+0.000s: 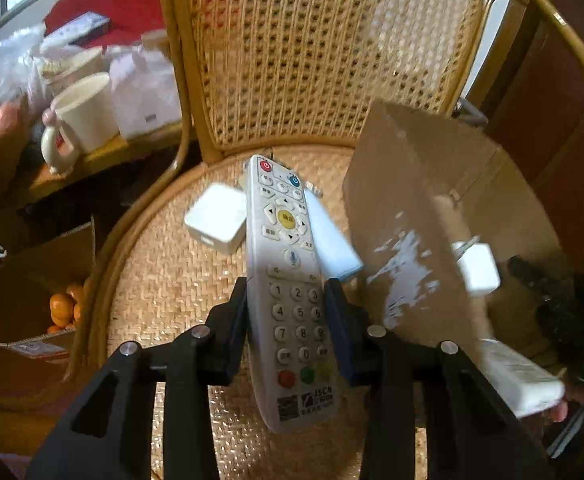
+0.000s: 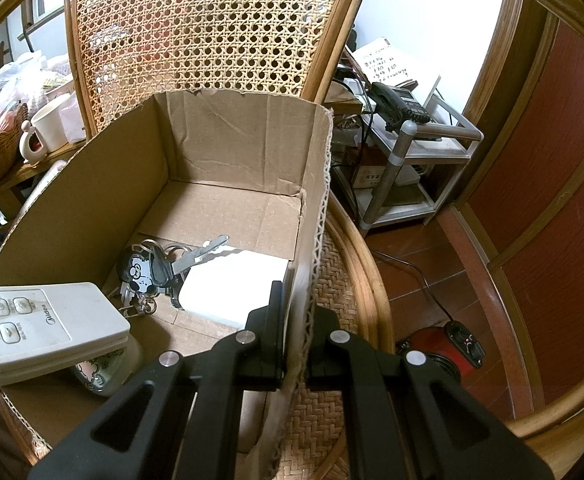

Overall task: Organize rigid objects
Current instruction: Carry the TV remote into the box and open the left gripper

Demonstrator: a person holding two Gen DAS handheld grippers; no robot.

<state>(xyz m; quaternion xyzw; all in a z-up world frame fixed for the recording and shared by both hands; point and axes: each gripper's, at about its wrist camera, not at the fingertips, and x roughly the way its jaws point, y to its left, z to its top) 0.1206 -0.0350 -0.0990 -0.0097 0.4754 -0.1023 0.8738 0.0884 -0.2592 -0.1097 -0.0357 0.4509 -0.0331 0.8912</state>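
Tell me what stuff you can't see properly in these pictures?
- Left wrist view: the cardboard box is motion-blurred, so its contents are smeared.
- Left wrist view: the flat white item lies partly behind the TV remote.
- Right wrist view: the small round thing is mostly hidden under the Midea remote.
- Right wrist view: the notepad writing is too small.
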